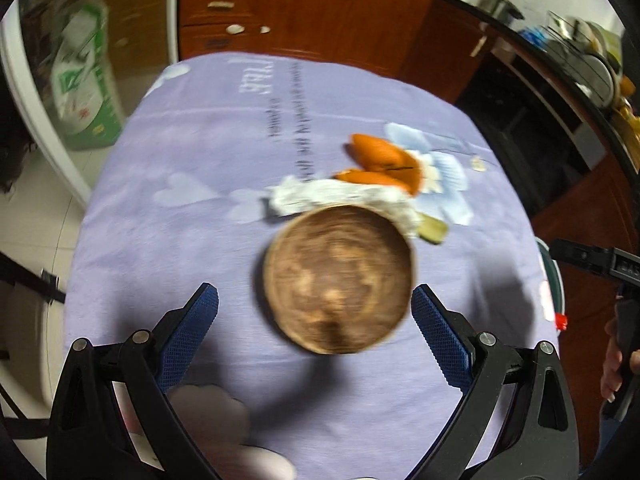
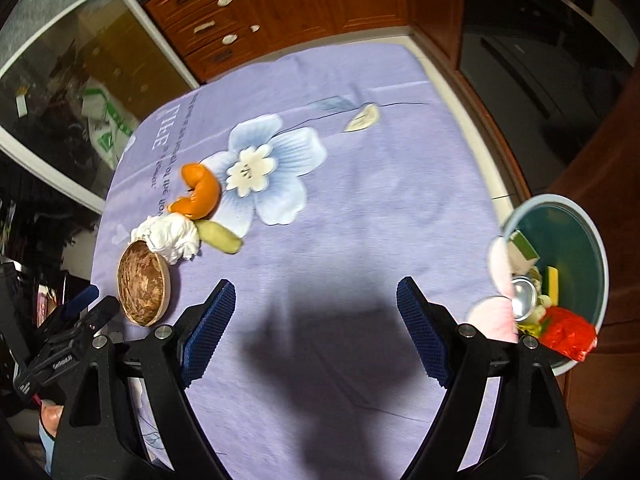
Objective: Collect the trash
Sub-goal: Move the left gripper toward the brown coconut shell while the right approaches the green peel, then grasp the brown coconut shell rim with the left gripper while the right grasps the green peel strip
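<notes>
I have the left gripper [image 1: 314, 312] hanging over the wooden bowl [image 1: 338, 278], its jaws spread wide to either side and gripping nothing; that spread looks chosen so the bowl's rim can fit between the pads. The bowl sits on the purple cloth of the table [image 2: 360, 208], and the rubbish I judge still to be collected is bunched just behind it: a crumpled white tissue [image 2: 170, 238] touching the bowl's far rim, orange peel [image 2: 198, 196] beyond the tissue, and a pale yellow-green scrap [image 2: 220, 236] beside the tissue. A smaller pale piece [image 2: 362, 118] lies well apart, near the far right of the cloth. My right gripper [image 2: 316, 326] hovers over bare cloth with its jaws also wide apart and empty. The bin [image 2: 600, 248] stands off the table's right edge, already holding a can, a red wrapper and other scraps, within easy reach.
</notes>
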Demonstrator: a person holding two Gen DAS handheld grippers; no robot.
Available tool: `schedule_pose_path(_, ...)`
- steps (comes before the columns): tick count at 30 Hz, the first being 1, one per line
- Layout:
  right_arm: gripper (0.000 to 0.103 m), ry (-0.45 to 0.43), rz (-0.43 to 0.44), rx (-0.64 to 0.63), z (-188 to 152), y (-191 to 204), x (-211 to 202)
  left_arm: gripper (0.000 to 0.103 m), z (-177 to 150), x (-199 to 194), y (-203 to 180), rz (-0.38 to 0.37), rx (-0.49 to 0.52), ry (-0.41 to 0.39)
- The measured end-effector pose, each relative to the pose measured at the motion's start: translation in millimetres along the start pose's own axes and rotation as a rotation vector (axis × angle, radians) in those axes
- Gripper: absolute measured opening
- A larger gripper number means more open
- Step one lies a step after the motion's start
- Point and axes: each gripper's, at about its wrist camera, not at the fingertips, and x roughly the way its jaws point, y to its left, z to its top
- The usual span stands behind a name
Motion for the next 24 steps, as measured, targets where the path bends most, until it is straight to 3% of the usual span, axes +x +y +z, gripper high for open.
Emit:
schedule_pose_path(7,0.079,0.038,-0.005,-0.021,7,21,24,0.094,0,19,17,-0.005,-0.011,0.013)
schedule_pose_path(12,0.079,0.054,-0.008,-0.043,11,34,43,0.069,2,37,16,-0.037,0.019,0.045)
schedule_pose_path(14,0.079,0.057,-0.013,-0.061,13,40,50,0.052,2,45,14,-0.046,0.034,0.057)
schedule_pose_path(15,0.079,0.056,-0.016,-0.072,14,42,53,0.049,2,46,12,-0.037,0.043,0.048)
schedule_pose_path(16,0.079,0.057,-0.023,-0.087,15,46,57,0.025,2,47,11,-0.035,0.056,0.04)
schedule_pose_path(17,0.079,0.058,-0.024,-0.096,16,49,60,0.016,3,49,11,-0.055,0.059,0.048)
schedule_pose_path(22,0.076,0.058,-0.043,-0.192,21,71,78,0.011,2,42,13,-0.068,0.083,0.038)
schedule_pose_path(24,0.066,0.061,-0.052,-0.232,22,79,86,0.011,1,38,21,-0.06,0.077,0.041)
